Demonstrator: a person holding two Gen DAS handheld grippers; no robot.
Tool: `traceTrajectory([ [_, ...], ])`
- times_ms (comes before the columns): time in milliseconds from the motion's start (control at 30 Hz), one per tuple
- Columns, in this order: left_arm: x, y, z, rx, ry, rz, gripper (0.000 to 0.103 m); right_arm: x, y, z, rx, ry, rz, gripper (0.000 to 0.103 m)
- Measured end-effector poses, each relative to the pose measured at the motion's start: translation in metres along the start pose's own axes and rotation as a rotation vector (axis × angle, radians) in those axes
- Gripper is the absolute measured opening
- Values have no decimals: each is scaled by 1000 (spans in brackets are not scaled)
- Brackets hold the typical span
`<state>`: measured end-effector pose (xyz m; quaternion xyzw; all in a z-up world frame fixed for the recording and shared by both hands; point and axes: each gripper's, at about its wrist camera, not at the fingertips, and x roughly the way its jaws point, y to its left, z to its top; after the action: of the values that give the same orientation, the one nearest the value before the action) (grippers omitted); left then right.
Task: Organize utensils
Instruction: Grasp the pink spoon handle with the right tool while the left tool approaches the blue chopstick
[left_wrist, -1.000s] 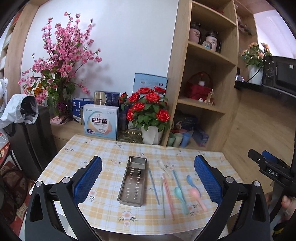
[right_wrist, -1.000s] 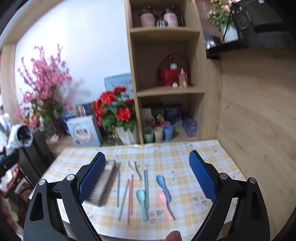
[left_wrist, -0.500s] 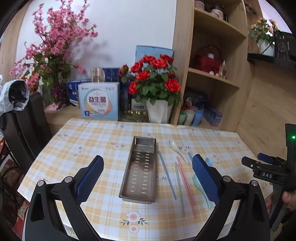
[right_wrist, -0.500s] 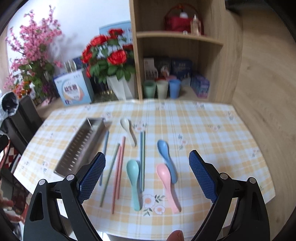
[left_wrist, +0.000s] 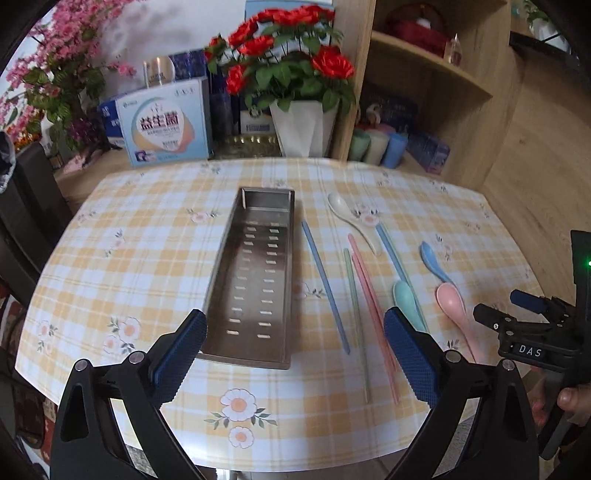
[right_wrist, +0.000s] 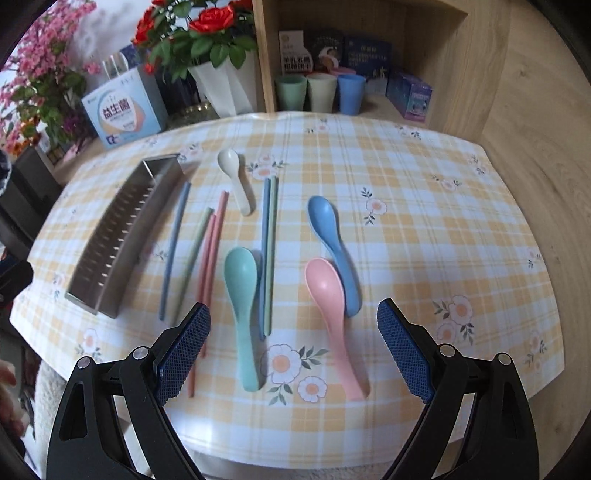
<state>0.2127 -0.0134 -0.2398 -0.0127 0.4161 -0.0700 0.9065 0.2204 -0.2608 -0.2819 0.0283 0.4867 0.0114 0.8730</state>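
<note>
A perforated steel tray (left_wrist: 255, 280) (right_wrist: 122, 229) lies empty on the checked tablecloth. To its right lie several pastel chopsticks (right_wrist: 214, 236) (left_wrist: 325, 280) and a white spoon (right_wrist: 236, 181), a teal spoon (right_wrist: 242, 295), a blue spoon (right_wrist: 332, 243) and a pink spoon (right_wrist: 332, 314). My left gripper (left_wrist: 293, 354) is open and empty above the tray's near end. My right gripper (right_wrist: 291, 347) is open and empty above the handles of the teal and pink spoons.
A white vase of red roses (left_wrist: 299, 125), a blue-and-white box (left_wrist: 166, 125) and pink blossoms (left_wrist: 44, 74) stand behind the table. A wooden shelf holds three cups (right_wrist: 321, 92) and small boxes. A dark chair (left_wrist: 26, 206) is at the left.
Both grippers have moved forward and down toward the table. The tray and utensils look larger and closer. Both stay open, and nothing on the table has moved.
</note>
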Motion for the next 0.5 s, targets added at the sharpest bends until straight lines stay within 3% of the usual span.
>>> traceTrajectory([
  [300, 25, -13, 1, 5, 76, -93, 93, 20, -9, 8, 9, 55, -18, 89],
  [433, 35, -11, -1, -42, 124, -118, 80, 25, -11, 6, -1, 74, -34, 89],
  [500, 38, -14, -3, -45, 144, -167, 77, 26, -11, 5, -11, 79, -34, 89],
])
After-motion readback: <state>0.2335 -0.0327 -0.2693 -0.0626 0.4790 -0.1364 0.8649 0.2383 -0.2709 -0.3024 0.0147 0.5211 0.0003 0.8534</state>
